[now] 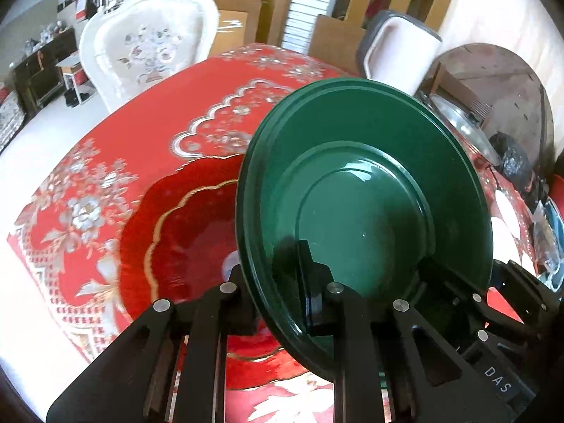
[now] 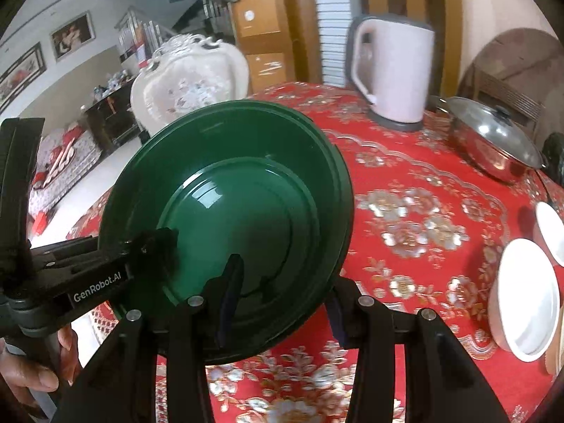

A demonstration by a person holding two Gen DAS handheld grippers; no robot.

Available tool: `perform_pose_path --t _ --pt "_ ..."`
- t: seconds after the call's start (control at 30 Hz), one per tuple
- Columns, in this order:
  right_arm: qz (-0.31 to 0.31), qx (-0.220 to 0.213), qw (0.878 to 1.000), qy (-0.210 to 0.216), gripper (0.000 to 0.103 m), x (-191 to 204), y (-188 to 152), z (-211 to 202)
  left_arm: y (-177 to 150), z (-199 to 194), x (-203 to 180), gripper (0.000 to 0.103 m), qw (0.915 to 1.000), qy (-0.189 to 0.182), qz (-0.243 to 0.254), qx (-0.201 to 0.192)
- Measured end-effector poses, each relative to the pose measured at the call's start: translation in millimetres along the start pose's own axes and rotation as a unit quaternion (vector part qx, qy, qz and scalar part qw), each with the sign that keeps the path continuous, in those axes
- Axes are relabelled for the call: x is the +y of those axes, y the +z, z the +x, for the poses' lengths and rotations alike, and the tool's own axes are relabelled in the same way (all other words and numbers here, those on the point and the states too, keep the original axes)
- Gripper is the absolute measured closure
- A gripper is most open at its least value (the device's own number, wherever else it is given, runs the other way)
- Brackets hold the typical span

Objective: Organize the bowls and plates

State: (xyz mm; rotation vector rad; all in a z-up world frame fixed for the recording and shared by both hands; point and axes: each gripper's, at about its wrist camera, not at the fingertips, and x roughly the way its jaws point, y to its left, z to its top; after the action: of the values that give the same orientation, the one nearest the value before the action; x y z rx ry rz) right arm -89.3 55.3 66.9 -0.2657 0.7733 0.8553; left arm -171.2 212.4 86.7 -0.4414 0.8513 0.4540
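Observation:
A dark green plate [image 1: 366,190] is held tilted above the table by both grippers. My left gripper [image 1: 278,289] is shut on its near-left rim, one finger inside the plate and one behind it. My right gripper [image 2: 282,296] is shut on the plate [image 2: 229,218] at its near rim. The right gripper also shows in the left wrist view [image 1: 469,292] at the plate's right edge, and the left gripper shows in the right wrist view [image 2: 155,243]. A red scalloped plate with gold trim [image 1: 179,225] lies on the table below and to the left of the green plate.
The table has a red floral cloth [image 2: 416,204]. A white kettle [image 2: 394,70] and a lidded steel pot [image 2: 493,141] stand at the back right. Two white bowls [image 2: 528,296] sit at the right edge. A white chair [image 1: 148,42] stands behind the table.

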Motion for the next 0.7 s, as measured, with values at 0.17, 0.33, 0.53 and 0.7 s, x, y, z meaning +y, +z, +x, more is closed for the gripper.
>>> perform_pose_path --t 0.17,0.33,0.53,0.7 --pt "-0.021 0.011 1.0 0.012 0.058 21 -1 11 -7 -1 22 0.087 0.9998 0.011 -0.015 0.005" --pt "-0.036 0.022 0.999 0.019 0.058 36 -1 22 -14 3 40 0.087 0.9994 0.02 -0.026 0.012" --pt "-0.049 0.029 0.998 0.019 0.058 49 0 29 -16 5 51 0.087 0.999 0.021 -0.036 0.017" --pt "-0.055 0.036 0.998 0.023 0.058 56 -1 35 -19 7 59 0.087 0.9986 0.026 -0.041 0.021"
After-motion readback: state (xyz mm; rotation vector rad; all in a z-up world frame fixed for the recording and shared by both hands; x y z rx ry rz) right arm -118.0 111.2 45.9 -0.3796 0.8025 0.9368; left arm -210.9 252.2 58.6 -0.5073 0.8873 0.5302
